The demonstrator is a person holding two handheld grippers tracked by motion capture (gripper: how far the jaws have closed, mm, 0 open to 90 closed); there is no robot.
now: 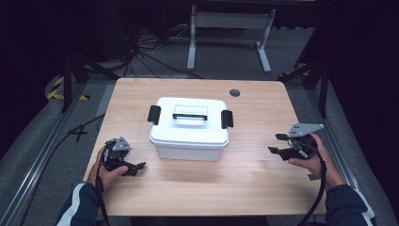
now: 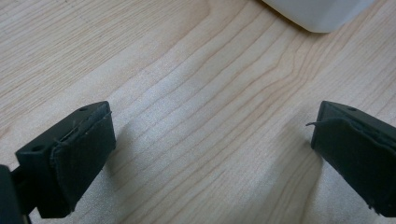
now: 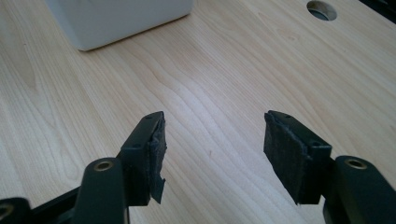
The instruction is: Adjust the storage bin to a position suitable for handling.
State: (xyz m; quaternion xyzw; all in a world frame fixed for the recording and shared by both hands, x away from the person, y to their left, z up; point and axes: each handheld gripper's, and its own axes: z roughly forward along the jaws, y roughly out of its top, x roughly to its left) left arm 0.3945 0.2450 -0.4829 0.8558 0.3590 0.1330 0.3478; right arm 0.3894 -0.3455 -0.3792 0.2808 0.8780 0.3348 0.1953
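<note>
Item: white lidded plastic box w/ black side latches and handle (image 1: pixel 189 128), closed, on the pale wood table (image 1: pixel 244 174), between our tongs. Left gripper (image 1: pixel 136 168) spread, empty, just left of box. Right gripper (image 1: pixel 277 144) spread, empty, farther off. Risk, we judge: uneven latch pulls could skid the box.

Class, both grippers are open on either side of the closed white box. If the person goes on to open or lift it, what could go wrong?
1. The box has a black latch at each end; freeing only one may jam the lid.
2. Lifting by the thin handle with the left gripper or right gripper alone could tilt the box.
</note>
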